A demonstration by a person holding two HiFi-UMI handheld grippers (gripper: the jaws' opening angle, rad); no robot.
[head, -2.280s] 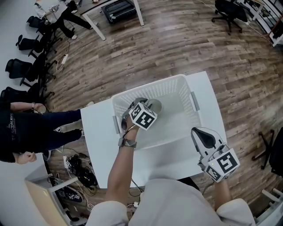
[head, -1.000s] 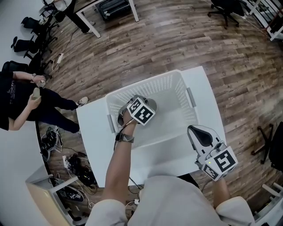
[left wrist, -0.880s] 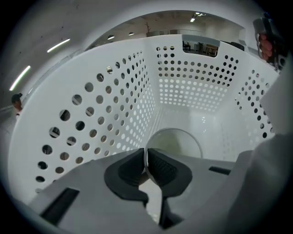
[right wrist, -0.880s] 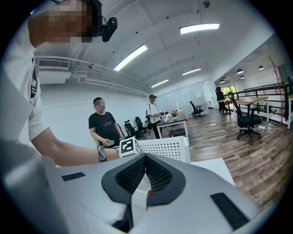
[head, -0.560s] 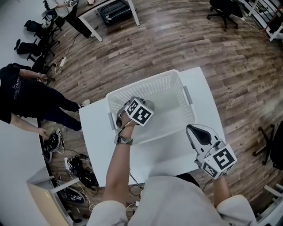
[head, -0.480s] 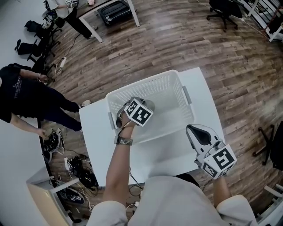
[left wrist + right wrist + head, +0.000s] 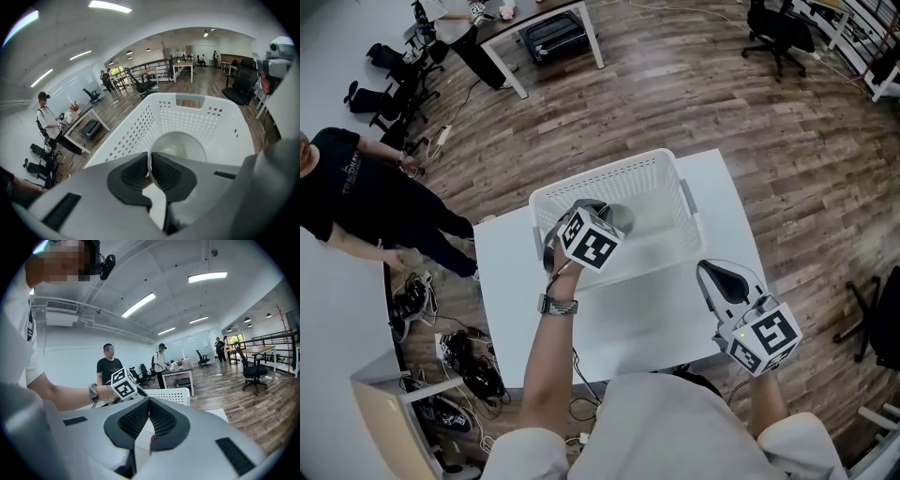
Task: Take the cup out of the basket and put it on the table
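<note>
A white perforated basket (image 7: 614, 173) stands on the white table (image 7: 647, 319). My left gripper (image 7: 596, 215) reaches into the basket's left side. In the left gripper view its jaws (image 7: 150, 161) are shut on the rim of a pale grey cup (image 7: 180, 146), one pad inside and one outside, with the basket's wall (image 7: 140, 122) behind. From above, the cup (image 7: 621, 219) shows just past the marker cube. My right gripper (image 7: 719, 275) hovers over the table's near right corner, clear of the basket. Its jaws (image 7: 149, 405) are shut with nothing between them.
A person in a black shirt (image 7: 366, 192) stands on the wood floor left of the table. Cables and bags (image 7: 464, 370) lie near the table's left leg. Office chairs (image 7: 773, 23) and a desk (image 7: 548, 23) stand farther off.
My left gripper keeps its hold on the cup at the basket's left side, and seems slightly higher. The right gripper has barely moved. The bystander has shifted along the left edge.
</note>
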